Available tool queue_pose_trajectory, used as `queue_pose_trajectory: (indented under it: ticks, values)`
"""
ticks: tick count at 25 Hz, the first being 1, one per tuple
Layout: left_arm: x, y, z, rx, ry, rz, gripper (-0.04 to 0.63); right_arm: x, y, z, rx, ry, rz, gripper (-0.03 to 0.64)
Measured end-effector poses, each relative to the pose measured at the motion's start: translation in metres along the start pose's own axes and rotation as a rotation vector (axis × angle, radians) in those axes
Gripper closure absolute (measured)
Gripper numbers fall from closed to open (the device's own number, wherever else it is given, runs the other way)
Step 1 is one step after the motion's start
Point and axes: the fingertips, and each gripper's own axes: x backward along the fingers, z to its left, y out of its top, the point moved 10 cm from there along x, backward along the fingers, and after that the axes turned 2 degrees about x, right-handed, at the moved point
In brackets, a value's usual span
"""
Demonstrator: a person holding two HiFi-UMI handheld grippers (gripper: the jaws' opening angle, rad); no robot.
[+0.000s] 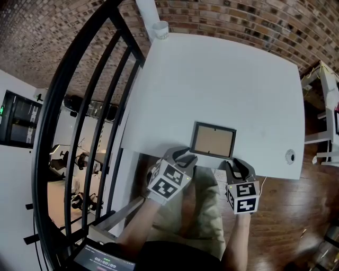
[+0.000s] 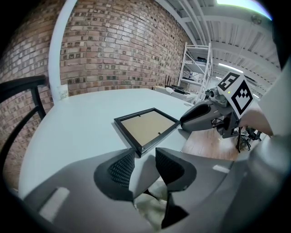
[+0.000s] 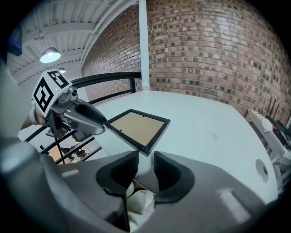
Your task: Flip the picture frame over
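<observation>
A white table (image 1: 222,79) is seen from above, with a wooden floor (image 1: 280,211) below its near edge and a black railing (image 1: 90,106) at its left.

Nearest, the person's lap (image 1: 196,211) is partly covered by the two marker cubes, and the forearms are cut off at the bottom of the head view. The left gripper (image 1: 183,156) is held at the table's near edge with its jaws spread wide; nothing is gripped between them. The right gripper (image 1: 239,165) is held beside it, its jaws parted less widely and likewise empty.

The picture frame (image 1: 213,139) is laid flat just inside the near edge, between and just beyond the two grippers, its brown backing board turned up inside a black border. Each near corner is seen just ahead of one gripper's jaws. Whether either tip touches the border cannot be told.

Further right, a small round object (image 1: 290,156) lies near the table's edge; what it is cannot be made out. At the far side, a white post (image 1: 148,13) is cut off by the top edge, and a brick wall (image 1: 238,21) is seen behind.
</observation>
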Motion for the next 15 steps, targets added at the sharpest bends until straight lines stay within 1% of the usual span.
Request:
queue_pose_trajectory:
  ticks: [4,9,15]
  values:
    - [-0.0022,0.0004,-0.0012,-0.008,0.0,0.013,0.434,-0.0014,0.0021,-0.0014,-0.004,0.007,0.021,0.528]
    - [-0.0026,0.0015,-0.0015,-0.011,0.004,0.012,0.434,-0.0018,0.003,-0.0011,0.016,0.008,0.022,0.528]
    - [-0.0033,0.0015,-0.0006,-0.004,0.014,0.015,0.441,-0.0064,0.0089,0.0029,0.037,0.03,0.014,0.521]
